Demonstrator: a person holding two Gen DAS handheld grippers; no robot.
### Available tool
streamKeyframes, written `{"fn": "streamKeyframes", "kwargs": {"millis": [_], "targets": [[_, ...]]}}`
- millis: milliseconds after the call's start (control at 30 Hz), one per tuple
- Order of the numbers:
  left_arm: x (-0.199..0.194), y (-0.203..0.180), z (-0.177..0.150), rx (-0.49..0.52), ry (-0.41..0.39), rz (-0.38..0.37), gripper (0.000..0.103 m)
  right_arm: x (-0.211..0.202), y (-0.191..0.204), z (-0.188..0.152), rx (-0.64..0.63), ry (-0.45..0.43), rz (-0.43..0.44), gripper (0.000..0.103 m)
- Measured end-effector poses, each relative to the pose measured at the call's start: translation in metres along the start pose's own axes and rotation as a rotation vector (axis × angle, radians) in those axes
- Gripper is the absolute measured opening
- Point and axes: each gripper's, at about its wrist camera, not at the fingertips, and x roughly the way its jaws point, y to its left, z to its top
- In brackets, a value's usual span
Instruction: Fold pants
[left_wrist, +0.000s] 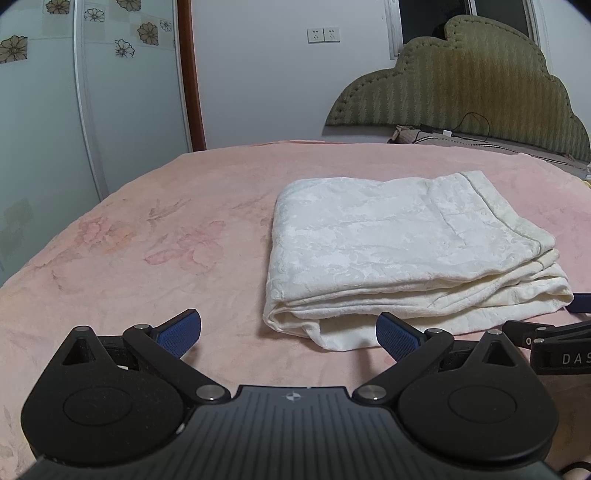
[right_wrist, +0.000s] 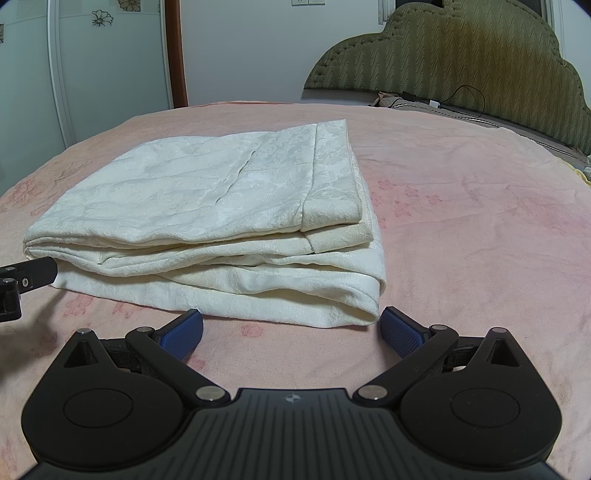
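Black claw (left_wrist: 546, 354) reads "DAS"; pants (left_wrist: 399, 258) folded.

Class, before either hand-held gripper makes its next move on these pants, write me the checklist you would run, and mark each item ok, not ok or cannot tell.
1. Left hand-held gripper open and holding nothing: ok.
2. Right hand-held gripper open and holding nothing: ok.
3. White pants folded into a stacked bundle: ok.
4. Layer edges lined up: not ok, lower layers stick out.
5. Pink bedspread bare around the bundle: ok.
6. Waistband position: cannot tell.
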Motion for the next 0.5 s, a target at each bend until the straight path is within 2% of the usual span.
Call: {"fn": "streamKeyframes", "kwargs": {"millis": [500], "targets": [[-0.0008,0.0002,-0.0005,0.002,-0.006,0.003,0.102,0.0,-0.0003,-0.0001,0.0,0.0,0.0,0.103]]}}
